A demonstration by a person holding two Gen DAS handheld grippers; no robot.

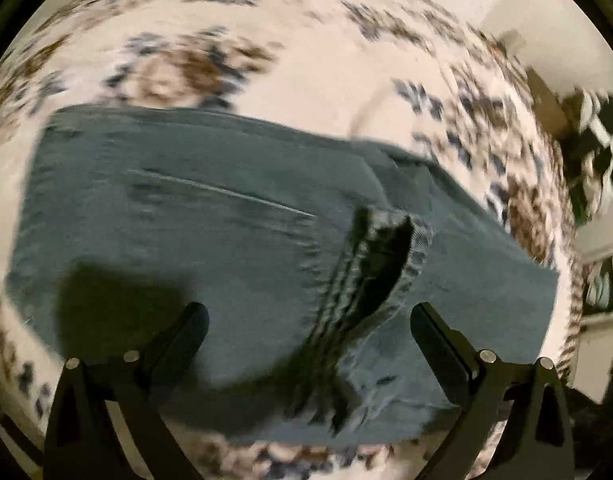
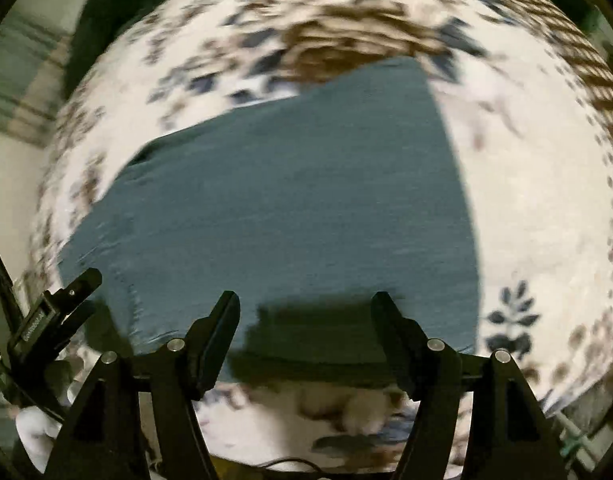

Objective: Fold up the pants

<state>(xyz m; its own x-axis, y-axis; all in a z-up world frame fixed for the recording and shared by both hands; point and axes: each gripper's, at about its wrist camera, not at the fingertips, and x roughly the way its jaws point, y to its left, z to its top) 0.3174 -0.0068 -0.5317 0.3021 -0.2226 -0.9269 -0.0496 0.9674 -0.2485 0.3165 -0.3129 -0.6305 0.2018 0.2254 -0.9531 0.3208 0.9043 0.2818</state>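
Note:
A pair of teal-blue pants (image 1: pixel 226 220) lies flat on a white rug with a brown and blue flower pattern (image 1: pixel 314 64). In the left wrist view the open fly and waistband (image 1: pixel 370 264) sit just ahead of my left gripper (image 1: pixel 308 320), which is open and empty above the cloth. In the right wrist view the pants (image 2: pixel 290 200) show as a smooth flat panel. My right gripper (image 2: pixel 306 308) is open and empty over the near edge of the pants. The other gripper (image 2: pixel 50 312) shows at the left edge. Both views are motion-blurred.
The rug (image 2: pixel 538 200) spreads around the pants on all sides. A dark green object (image 2: pixel 106 12) lies at the rug's far left edge. Black and white items (image 1: pixel 602 132) and white furniture (image 1: pixel 598 240) stand off the rug at the right.

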